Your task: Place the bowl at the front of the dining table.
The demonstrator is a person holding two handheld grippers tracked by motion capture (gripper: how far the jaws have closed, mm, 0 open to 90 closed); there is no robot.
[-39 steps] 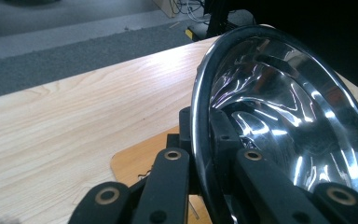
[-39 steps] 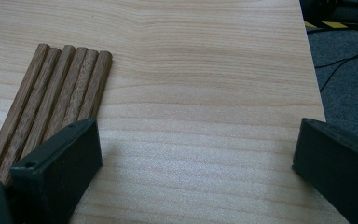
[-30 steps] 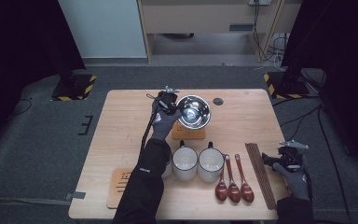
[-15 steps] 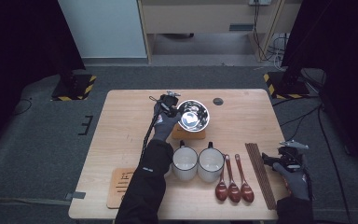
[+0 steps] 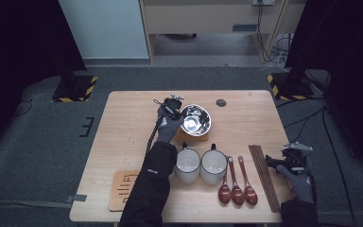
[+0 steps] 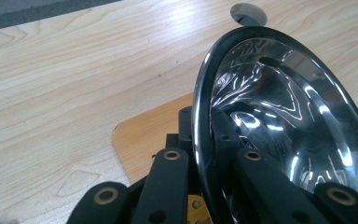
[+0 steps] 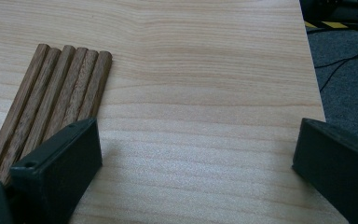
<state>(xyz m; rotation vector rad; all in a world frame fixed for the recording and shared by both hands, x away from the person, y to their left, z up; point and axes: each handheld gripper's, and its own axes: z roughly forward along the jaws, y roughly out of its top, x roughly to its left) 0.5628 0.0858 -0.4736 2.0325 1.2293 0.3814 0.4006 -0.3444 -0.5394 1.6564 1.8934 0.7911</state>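
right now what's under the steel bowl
A thin wooden board lies under the tilted steel bowl, which the left hand-held gripper grips by the rim. The board's middle is covered by the bowl.

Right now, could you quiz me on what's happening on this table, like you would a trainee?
1. True or false: the left gripper is shut on the rim of the steel bowl.
2. How many dark wooden spoons lie beside the two white mugs?
3. The right gripper has its jaws: A) open, B) shut on the chopsticks, C) shut on a spoon.

Key: 1 true; 2 three; 3 A.
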